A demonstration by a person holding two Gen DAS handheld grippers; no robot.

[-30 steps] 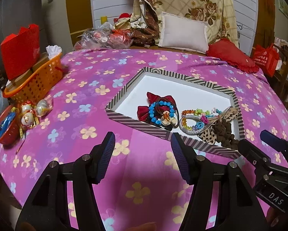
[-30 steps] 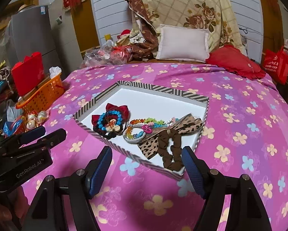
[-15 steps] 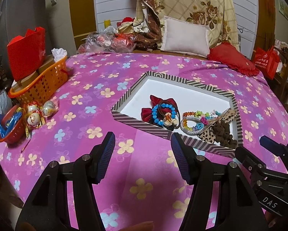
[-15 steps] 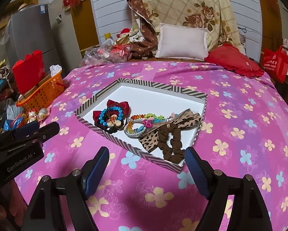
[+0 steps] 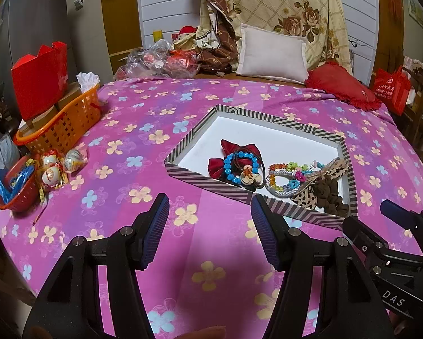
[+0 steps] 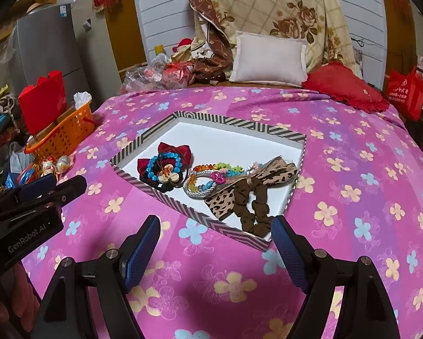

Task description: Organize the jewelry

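Note:
A striped-rim box with a white floor lies on the pink flowered cloth. In it lie a red bow, a blue bead bracelet, a coloured bead bracelet, a leopard-print bow and a brown scrunchie. My left gripper is open and empty, short of the box's near rim. My right gripper is open and empty, just before the box's near corner.
An orange basket with a red box stands at the left edge. A red bowl and wrapped eggs lie near it. Pillows and a plastic bag sit at the back.
Both grippers have drawn back and risen a little from the box, so it looks smaller and farther. Both stay open. The jewelry has not moved.

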